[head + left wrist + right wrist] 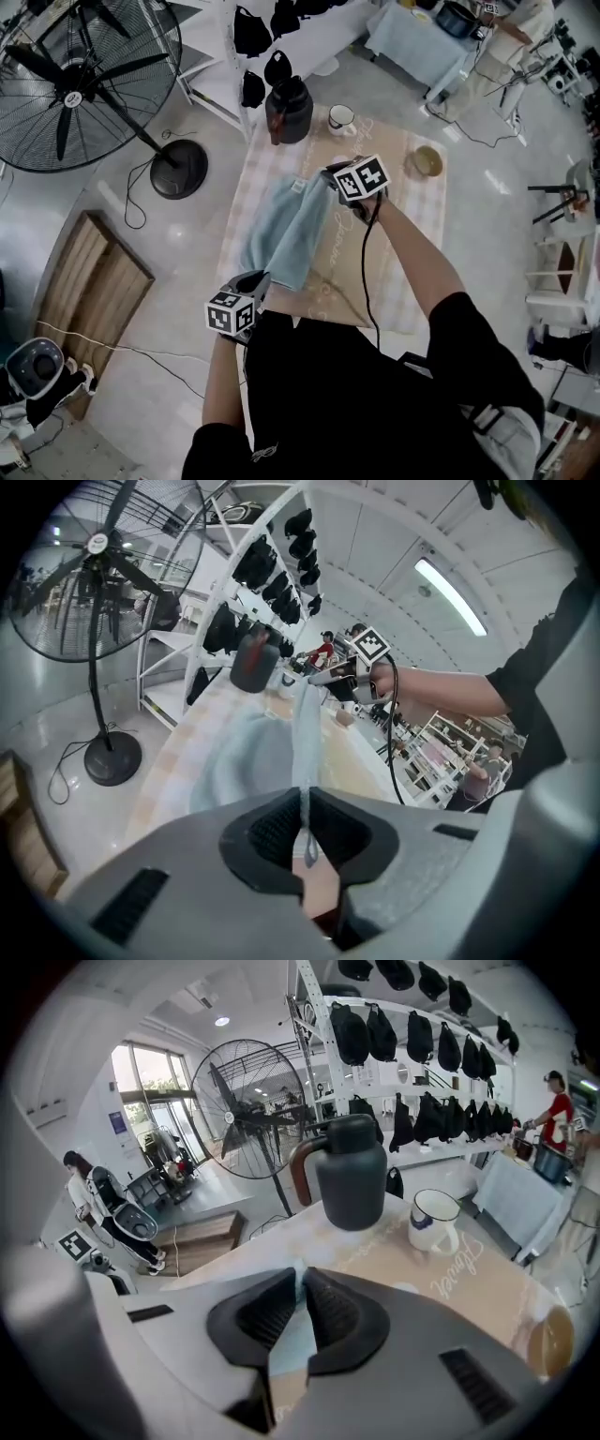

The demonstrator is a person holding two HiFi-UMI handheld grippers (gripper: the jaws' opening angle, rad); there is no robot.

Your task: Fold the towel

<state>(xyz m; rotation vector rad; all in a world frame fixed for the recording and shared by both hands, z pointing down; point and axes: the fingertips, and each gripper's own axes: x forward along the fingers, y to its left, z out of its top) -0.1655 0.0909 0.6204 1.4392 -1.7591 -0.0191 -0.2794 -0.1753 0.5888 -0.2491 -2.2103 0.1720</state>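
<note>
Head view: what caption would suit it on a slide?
Left gripper and right gripper hold a light blue towel up over a table with jug, mug, bowl.

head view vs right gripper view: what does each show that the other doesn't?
Head view only: the left tool, and the full towel strung between it and the right tool over the table.
Right gripper view only: a close look at the right tool shut on the towel's edge, and a person standing by the windows.
Both: the fan, the dark jug and the white mug.
</note>
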